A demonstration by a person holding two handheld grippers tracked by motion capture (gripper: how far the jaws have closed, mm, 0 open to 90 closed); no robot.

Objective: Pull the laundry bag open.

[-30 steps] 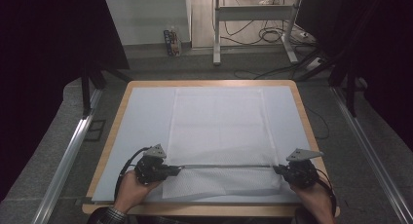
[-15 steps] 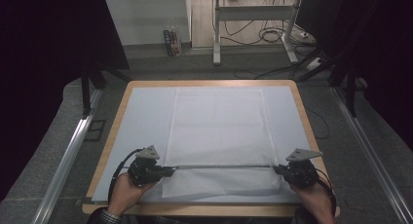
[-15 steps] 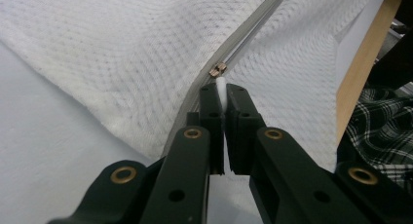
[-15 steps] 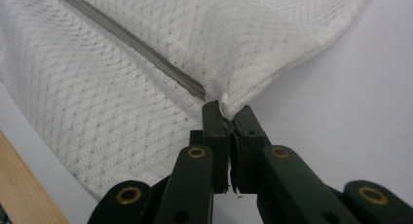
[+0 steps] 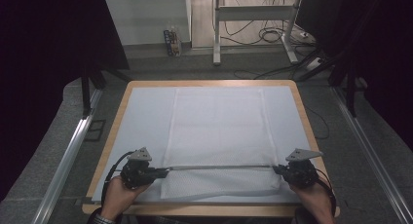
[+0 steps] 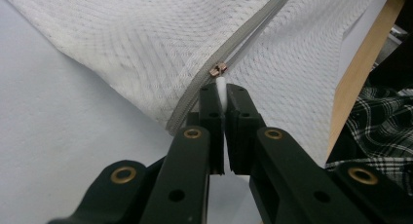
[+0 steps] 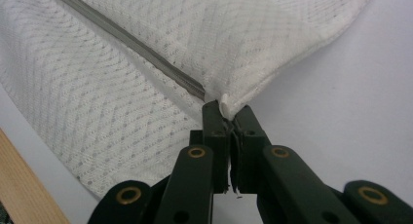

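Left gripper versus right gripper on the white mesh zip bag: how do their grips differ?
The left gripper pinches the small white pull tab of the metal zipper slider; the right gripper pinches the white mesh zip bag by its fabric corner, where the grey zipper ends. In the high view the left gripper sits at the bag's left edge, the right at its right edge. Both are shut, with the zipper line stretched straight between them.

- From above the near edge, we look forward and down on the table (image 5: pixel 146 95).
- Both gripper views sit close, sharing the mesh bag's zipper (image 6: pixel 243 36) near that edge.
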